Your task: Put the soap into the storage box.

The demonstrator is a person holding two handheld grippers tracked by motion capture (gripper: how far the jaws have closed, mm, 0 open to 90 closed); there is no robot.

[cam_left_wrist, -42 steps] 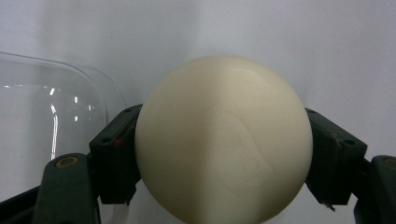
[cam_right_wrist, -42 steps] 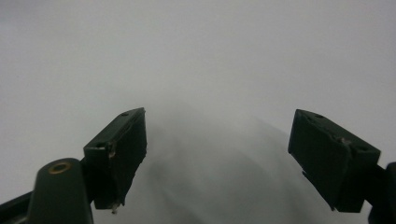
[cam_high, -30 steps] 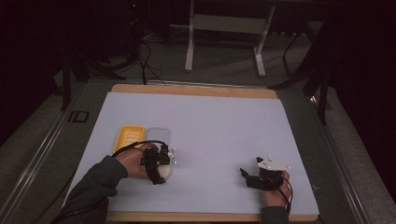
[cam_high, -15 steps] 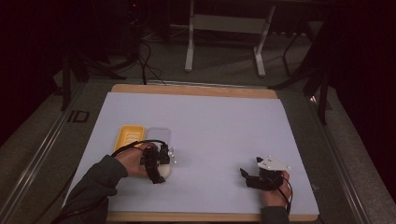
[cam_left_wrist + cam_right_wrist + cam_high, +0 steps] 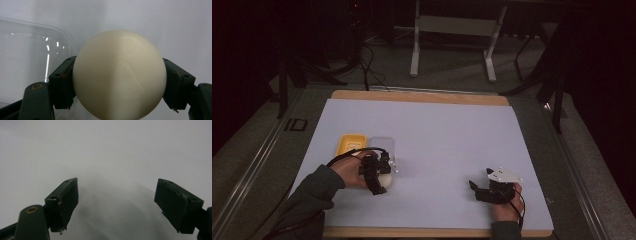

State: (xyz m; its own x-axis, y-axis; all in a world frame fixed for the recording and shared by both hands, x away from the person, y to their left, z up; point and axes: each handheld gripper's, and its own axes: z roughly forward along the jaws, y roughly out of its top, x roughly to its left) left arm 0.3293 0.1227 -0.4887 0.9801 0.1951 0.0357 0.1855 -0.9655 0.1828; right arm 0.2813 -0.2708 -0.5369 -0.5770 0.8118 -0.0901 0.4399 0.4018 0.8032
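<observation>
On the white table (image 5: 447,135), seen from the high view, the left gripper (image 5: 384,170) is held low near the front left, and the right gripper (image 5: 477,190) is rested well apart from it near the front right. A cream ball (image 5: 384,181) is only just made out under the left gripper from up there, as a small pale spot. From the left gripper view the ball (image 5: 120,75) is seen big and close, round and smooth, and it is squeezed between the two black jaws, one pad pressed on each side of it. A clear plastic tray (image 5: 32,57) is shown just beside the ball in that view, at its left, with bright light marks on its wall; nothing can be made out inside it. From the high view the clear tray (image 5: 381,146) is seen lying flat, right beside a yellow tray (image 5: 348,144), and the two are touching side by side. The yellow tray is seen with nothing in it. The ball is held just in front of the clear tray, not inside it. From the right gripper view the right gripper (image 5: 116,197) is shown with its jaws spread wide apart, and nothing is held between them; plain white table top is seen past them. A grey plate is carried on top of the right gripper in the high view.
</observation>
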